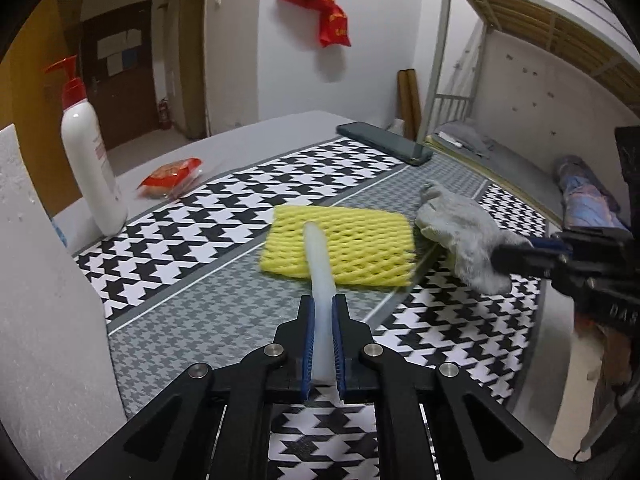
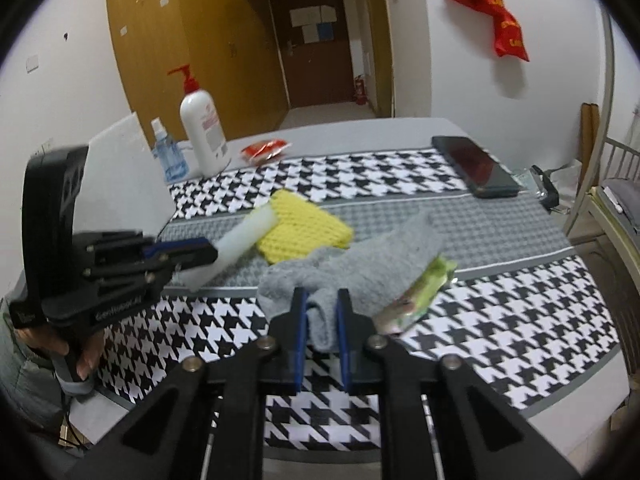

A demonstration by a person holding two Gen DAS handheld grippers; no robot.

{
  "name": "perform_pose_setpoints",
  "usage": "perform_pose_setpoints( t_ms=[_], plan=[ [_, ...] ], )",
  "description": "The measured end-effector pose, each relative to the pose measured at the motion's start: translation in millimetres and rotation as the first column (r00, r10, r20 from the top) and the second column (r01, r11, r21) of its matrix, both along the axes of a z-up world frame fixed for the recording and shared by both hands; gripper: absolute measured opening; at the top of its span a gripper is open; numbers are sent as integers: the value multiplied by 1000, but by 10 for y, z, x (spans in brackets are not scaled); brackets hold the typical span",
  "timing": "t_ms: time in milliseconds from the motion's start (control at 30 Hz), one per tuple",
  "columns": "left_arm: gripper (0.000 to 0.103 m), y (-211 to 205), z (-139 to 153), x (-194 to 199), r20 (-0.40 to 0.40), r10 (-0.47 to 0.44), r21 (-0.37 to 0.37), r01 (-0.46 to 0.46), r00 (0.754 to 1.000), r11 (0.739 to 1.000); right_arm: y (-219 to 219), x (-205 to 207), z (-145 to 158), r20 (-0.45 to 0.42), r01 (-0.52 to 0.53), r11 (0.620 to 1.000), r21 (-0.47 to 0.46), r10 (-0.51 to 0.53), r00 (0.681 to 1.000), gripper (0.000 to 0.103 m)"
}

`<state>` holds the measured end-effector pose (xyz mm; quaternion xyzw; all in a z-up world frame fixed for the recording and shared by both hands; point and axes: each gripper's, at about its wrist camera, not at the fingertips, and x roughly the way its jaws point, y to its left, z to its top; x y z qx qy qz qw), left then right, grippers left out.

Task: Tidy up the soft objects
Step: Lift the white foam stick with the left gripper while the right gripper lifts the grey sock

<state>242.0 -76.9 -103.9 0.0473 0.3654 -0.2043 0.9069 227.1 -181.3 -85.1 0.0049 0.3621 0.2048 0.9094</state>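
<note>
My left gripper (image 1: 323,302) is shut on a white foam sheet (image 1: 320,280), seen edge-on, held over the houndstooth mat (image 1: 224,208) with its far end above a yellow foam net (image 1: 340,244). In the right wrist view the left gripper (image 2: 208,254) holds the same white foam sheet (image 2: 240,242) beside the yellow net (image 2: 304,228). My right gripper (image 2: 322,300) is shut on a grey cloth (image 2: 360,268), which drapes over a green packet (image 2: 424,284). The cloth (image 1: 464,236) and right gripper (image 1: 500,258) show at the right of the left wrist view.
A white pump bottle (image 1: 92,160) stands at the mat's left; a small blue spray bottle (image 2: 168,152) is beside it. A red snack packet (image 1: 170,178) and a dark phone (image 1: 384,142) lie at the far edge. A white foam board (image 1: 40,280) stands at left. A bunk bed (image 1: 520,80) is beyond.
</note>
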Motion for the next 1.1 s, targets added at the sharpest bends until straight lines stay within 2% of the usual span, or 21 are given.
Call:
perform_pose_setpoints(
  t_ms=[233, 533, 700, 733, 800, 967, 1100],
  plan=[
    [9, -38, 86, -105, 38, -23, -10, 24, 999, 1000, -120, -17, 87, 9, 13, 999, 38, -14, 1000, 17],
    [8, 87, 274, -149, 89, -2, -71, 8, 996, 997, -185, -85, 422, 102, 26, 998, 63, -32, 994, 17],
    [8, 113, 306, -153, 94, 4, -74, 3, 996, 997, -211, -113, 559, 131, 27, 997, 75, -37, 991, 17],
    [4, 122, 325, -161, 102, 5, -79, 3, 995, 997, -218, -125, 603, 144, 30, 997, 77, -41, 989, 17],
    [3, 162, 380, -186, 120, 16, -96, -4, 993, 995, -229, -136, 653, 159, 29, 996, 81, -42, 986, 17],
    [3, 163, 386, -207, 116, 1, -84, 9, 993, 996, -276, -147, 785, 192, 48, 995, 83, -63, 979, 17],
    [3, 118, 310, -183, 79, -15, -58, 20, 997, 998, -275, -150, 740, 186, 49, 997, 66, -60, 981, 17]
  ],
)
